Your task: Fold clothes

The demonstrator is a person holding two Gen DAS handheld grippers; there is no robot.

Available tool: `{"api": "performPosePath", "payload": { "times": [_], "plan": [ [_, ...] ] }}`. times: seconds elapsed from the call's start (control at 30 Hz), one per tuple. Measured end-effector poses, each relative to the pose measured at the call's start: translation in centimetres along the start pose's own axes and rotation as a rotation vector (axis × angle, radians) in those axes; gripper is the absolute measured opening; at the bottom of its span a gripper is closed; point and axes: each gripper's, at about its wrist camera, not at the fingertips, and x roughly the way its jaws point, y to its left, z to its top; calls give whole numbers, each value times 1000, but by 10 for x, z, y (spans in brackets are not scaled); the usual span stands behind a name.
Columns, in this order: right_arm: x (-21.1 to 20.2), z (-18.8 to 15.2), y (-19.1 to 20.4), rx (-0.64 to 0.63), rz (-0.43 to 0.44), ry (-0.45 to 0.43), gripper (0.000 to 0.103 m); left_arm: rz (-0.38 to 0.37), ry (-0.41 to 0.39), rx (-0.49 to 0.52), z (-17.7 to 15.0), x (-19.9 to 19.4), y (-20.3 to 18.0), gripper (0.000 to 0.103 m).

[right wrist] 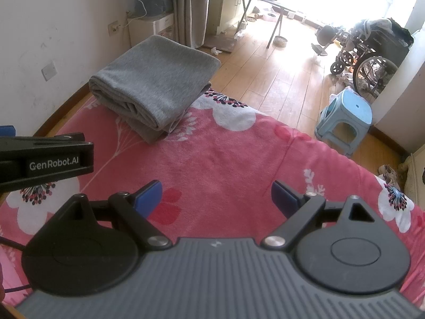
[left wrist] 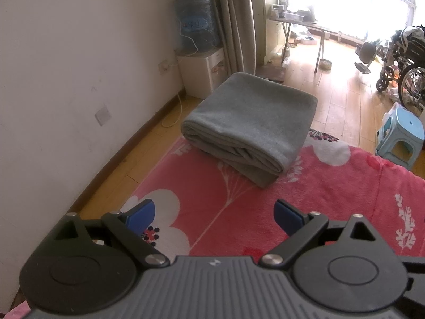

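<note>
Between the blue pads of the left gripper (left wrist: 214,216) there's just pink floral fleece blanket (left wrist: 305,186), jaws spread wide and holding nothing. Same deal with the right gripper (right wrist: 216,198): wide open, empty, hovering over the same blanket. In the right wrist view the left gripper pokes in from the left edge as a black bar with white lettering.

Nothing sits between either gripper and the folded grey knit garment (left wrist: 249,122), only bare blanket. It lies at the far corner of the bed, near the white wall (left wrist: 66,66). Past it are a small white cabinet (left wrist: 202,73) with a blue water jug (left wrist: 195,24) on top, a beige curtain (left wrist: 233,18), a folding table (left wrist: 300,24), a wheelchair (left wrist: 403,63) and a light blue plastic stool (left wrist: 401,138) on the wooden floor.

The garment's long axis runs diagonally, from the near right back toward the cabinet. It's a thick rectangular bundle, smooth on top, with stacked layers showing along the near-left side and a flap sticking out underneath at the near end.
</note>
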Motion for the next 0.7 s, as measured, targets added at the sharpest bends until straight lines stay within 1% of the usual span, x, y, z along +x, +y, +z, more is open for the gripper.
{"api": "performPosePath", "payload": {
  "times": [0.7],
  "plan": [
    [2,-1,2,-1,3,7,89,4,1,7,0,1,0,97]
  ]
}}
